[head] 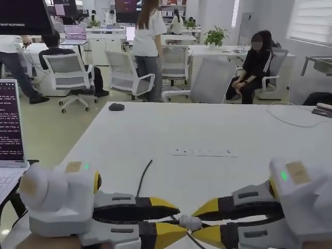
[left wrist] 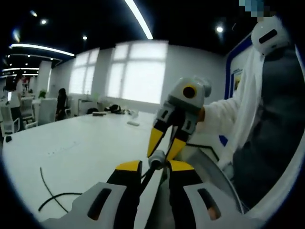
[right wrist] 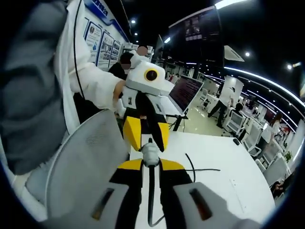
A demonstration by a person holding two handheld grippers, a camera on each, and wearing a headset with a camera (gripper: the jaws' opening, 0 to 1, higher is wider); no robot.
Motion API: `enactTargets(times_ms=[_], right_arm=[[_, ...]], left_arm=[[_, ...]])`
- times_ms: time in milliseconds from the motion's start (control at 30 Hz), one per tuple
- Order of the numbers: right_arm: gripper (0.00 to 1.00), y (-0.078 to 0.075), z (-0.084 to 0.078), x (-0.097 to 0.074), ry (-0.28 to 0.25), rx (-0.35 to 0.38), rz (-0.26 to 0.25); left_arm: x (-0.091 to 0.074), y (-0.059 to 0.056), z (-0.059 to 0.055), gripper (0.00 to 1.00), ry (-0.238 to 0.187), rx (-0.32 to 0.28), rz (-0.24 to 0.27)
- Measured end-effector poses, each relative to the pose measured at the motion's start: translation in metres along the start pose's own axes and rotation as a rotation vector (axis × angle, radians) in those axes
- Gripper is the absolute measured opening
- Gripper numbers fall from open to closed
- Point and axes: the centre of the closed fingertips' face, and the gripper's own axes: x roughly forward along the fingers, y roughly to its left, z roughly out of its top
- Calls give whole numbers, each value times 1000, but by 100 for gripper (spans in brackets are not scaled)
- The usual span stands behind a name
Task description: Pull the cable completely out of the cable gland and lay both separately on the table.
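Head view, bottom edge: the left gripper [head: 179, 221] and right gripper [head: 200, 223] meet tip to tip over the white table [head: 218, 129]. Between their tips sits the small white cable gland [head: 190, 222], pinched by the right gripper's jaws. The left gripper's jaws are drawn in on the black cable [head: 145, 174] just beside it. The cable is not yet out of the gland and trails up toward mid-frame. Farther up, left of centre, lies a dark mouse [head: 116, 107].

1. Smooth, matt white table [head: 233, 129], centre frame.
2. Smooth white plastic shells, yellow-and-black jaws on left gripper [head: 181, 220] and right gripper [head: 193, 223], lower frame.
3. Pale smooth plastic cable gland [head: 190, 222]; matt black cable [head: 144, 176].
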Motion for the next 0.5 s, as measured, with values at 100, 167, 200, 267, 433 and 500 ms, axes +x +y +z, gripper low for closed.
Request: enactTargets(times_ms=[100,167,200,267,433,500], right_arm=[[10,1,3,0,-4,-21,3],[10,0,5,0,-4,-33,6],[10,1,6,-1,-9,-36,12],[10,1,8,-1,-12,-42,16],[10,0,11,-1,-9,-70,15],[10,0,13,-1,-19,-55,21]], left_arm=[[0,-4,-1,19,4,0,-18],[-2,-6,0,17,-10,-8,-33],[-2,-7,2,17,-25,-5,-38],[-2,-8,5,17,-41,-28,-52],[0,-8,9,16,-58,-94,-63],[-2,-9,10,16,-66,-158,-79]])
